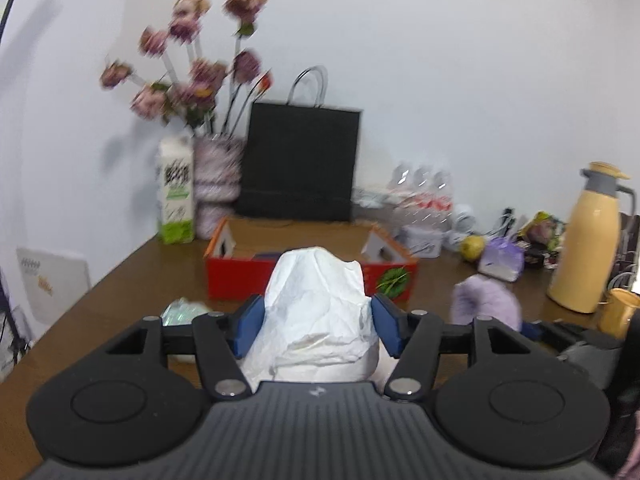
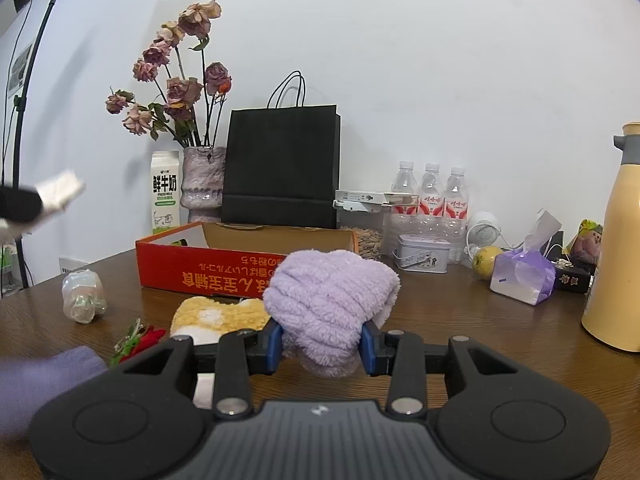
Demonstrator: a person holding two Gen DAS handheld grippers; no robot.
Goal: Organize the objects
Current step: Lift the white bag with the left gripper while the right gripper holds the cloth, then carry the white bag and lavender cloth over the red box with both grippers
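Observation:
My left gripper [image 1: 318,326] is shut on a crumpled white tissue wad [image 1: 316,312] and holds it above the table, in front of the open red cardboard box [image 1: 240,276]. My right gripper [image 2: 322,344] is shut on a rolled purple fluffy towel [image 2: 332,296], just in front of the same red box [image 2: 208,270]. The purple towel also shows at the right of the left wrist view [image 1: 486,304]. A yellow fluffy cloth [image 2: 218,314] lies on the table left of the purple towel.
On the wooden table [image 2: 460,320]: a clear plastic wad [image 2: 82,296], a red fake flower [image 2: 140,340], a black paper bag [image 2: 282,168], a vase of dried roses [image 2: 202,180], a milk carton [image 2: 164,190], water bottles [image 2: 432,192], a tin [image 2: 422,258], a lemon [image 2: 486,262], a purple tissue pack [image 2: 522,276], a yellow thermos [image 2: 616,260].

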